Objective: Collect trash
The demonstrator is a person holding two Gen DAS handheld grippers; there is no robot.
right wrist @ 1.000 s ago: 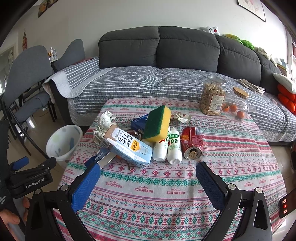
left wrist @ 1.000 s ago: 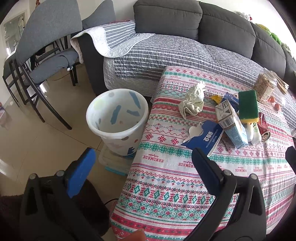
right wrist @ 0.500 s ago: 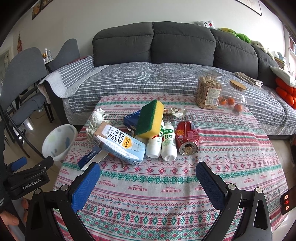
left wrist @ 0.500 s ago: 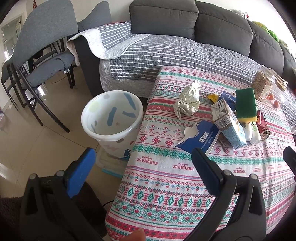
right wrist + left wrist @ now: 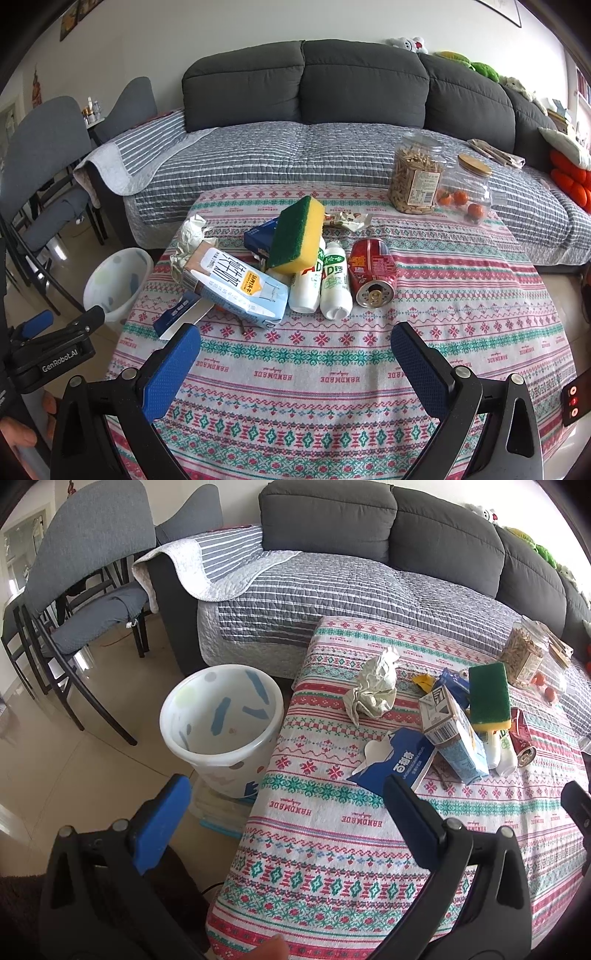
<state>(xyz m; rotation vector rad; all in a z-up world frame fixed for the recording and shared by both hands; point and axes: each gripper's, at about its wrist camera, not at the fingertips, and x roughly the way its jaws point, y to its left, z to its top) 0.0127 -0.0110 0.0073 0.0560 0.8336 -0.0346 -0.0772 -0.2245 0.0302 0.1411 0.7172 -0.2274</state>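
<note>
Both jaws still apart and empty, the left gripper point(image 5: 284, 805) has drifted closer to the white plastic bin point(image 5: 221, 727) beside the cloth-covered counter point(image 5: 314, 834).

We see each gripper, left point(image 5: 284, 801) and right point(image 5: 295, 349), as black frames with silver screws and blue textured pads point(image 5: 171, 371); white "GenRobot.AI" lettering point(image 5: 59, 363) lies beside a bare thumb point(image 5: 16, 439).

We see a table point(image 5: 332, 354) with a bright cloth. Near the milk box point(image 5: 240, 290) lie two bottles point(image 5: 321, 282), a red can point(image 5: 373, 273) and crumpled paper point(image 5: 373, 692).
</note>
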